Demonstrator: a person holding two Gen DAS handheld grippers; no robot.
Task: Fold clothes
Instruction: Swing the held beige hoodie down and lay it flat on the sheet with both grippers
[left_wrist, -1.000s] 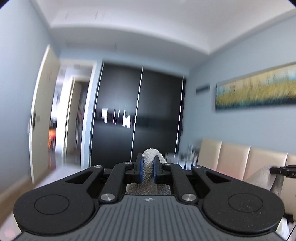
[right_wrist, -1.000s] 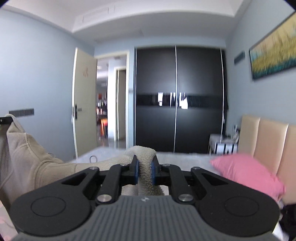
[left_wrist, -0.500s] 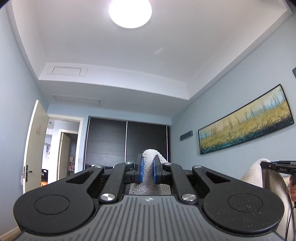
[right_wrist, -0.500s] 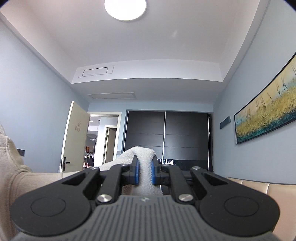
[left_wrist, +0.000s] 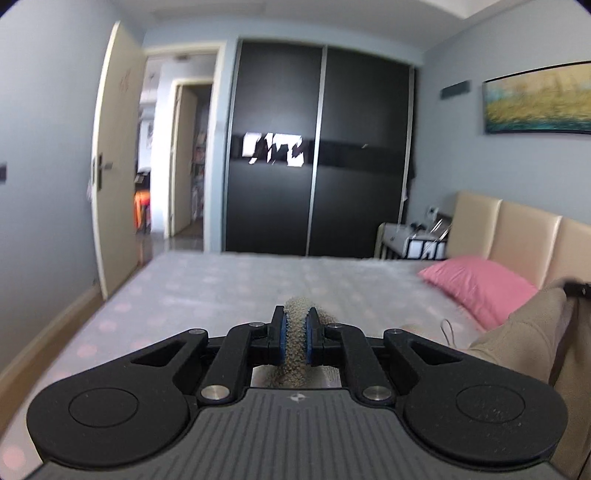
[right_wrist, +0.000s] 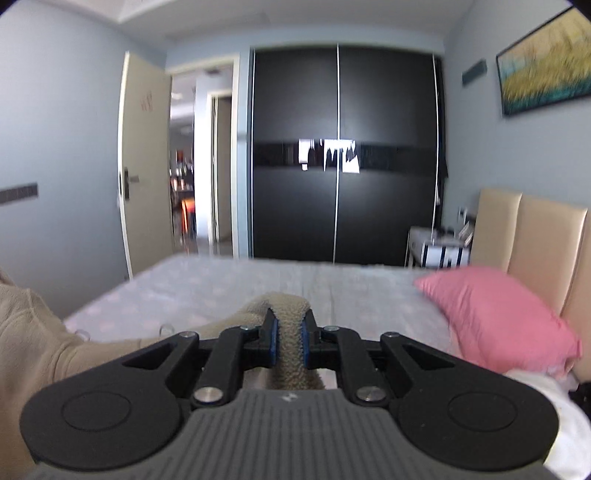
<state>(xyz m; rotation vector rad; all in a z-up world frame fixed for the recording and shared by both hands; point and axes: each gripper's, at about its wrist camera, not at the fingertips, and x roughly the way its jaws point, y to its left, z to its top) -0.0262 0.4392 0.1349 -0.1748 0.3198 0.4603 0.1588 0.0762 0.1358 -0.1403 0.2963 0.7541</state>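
The left gripper (left_wrist: 295, 334) and the right gripper (right_wrist: 287, 341) each pinch a fold of the beige fleece garment (right_wrist: 33, 339), which hangs between them above the near edge of the bed (left_wrist: 229, 284) (no fold looks finished yet). Judging by this, spreading it flat and every fold remain. No brand or readable writing shows; a small emblem on each gripper body is illegible.

Ahead of you: pale blue walls (left_wrist: 48, 110), black sliding wardrobe (right_wrist: 343, 155), open door (right_wrist: 142, 162), bed (left_wrist: 258, 280) with pink pillow (right_wrist: 495, 317)
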